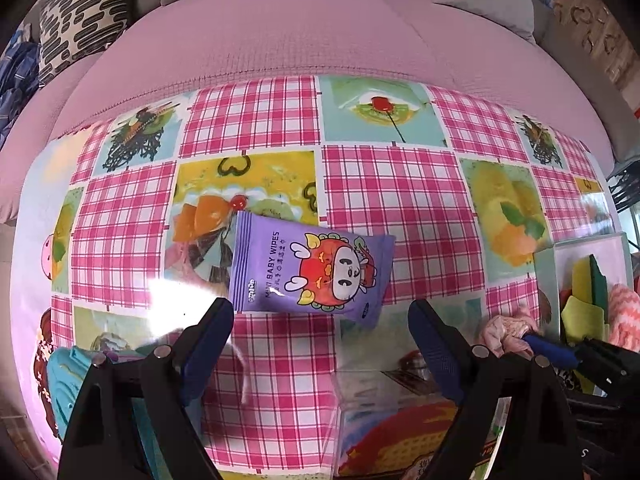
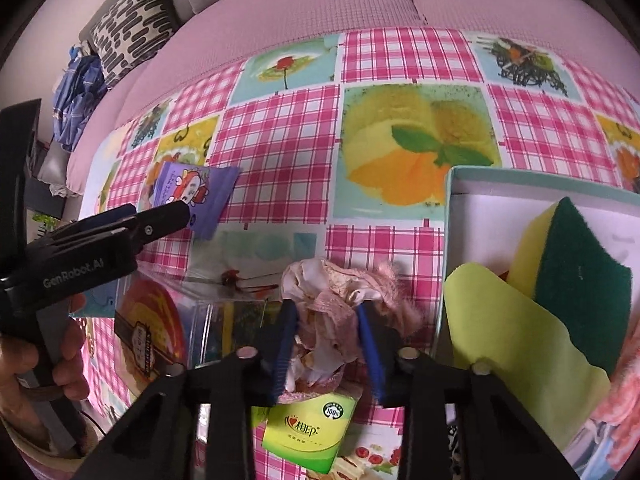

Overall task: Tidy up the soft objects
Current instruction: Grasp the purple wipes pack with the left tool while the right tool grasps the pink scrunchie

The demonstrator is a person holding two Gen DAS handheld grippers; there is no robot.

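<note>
Wipes first: we note a purple pack of baby wipes [image 1: 310, 270] lying flat on the desk [image 1: 400, 196], which wears a pink checked oilcloth with fruit pictures. Our left gripper [image 1: 320, 340] hangs over the near edge of that pack, pointing steeply down, its fingers [image 1: 208, 344] spread wide with only cloth between them; they touch nothing that we can see. From the right wrist view we see the same gripper from the side, held in a hand [image 2: 52, 364] at the left edge.

Our right gripper [image 2: 326, 346] is drawn in on a crumpled pink fabric bundle [image 2: 340, 300], pale and fuzzy at its edges. The blue pads of its fingers [image 2: 370, 344] press into the bundle on both sides, so we record a grip on it. Whether the bundle is lifted off the desk we cannot tell. Just below it lies a green tissue packet [image 2: 310, 436], partly under the fabric.

To the right stands a pale open box [image 2: 480, 188], its rim light green. Inside we log a yellow and green sponge [image 2: 576, 268] on edge, with a yellow-green cloth [image 2: 512, 320] draped in front of it, and something coral and knitted [image 1: 624, 316] at the far right. A clear plastic container [image 2: 208, 320] sits left of the bundle with red and yellow packaging showing through. Beyond the desk runs a pink-covered sofa [image 1: 280, 32] with a black and white patterned cushion [image 1: 84, 16].
</note>
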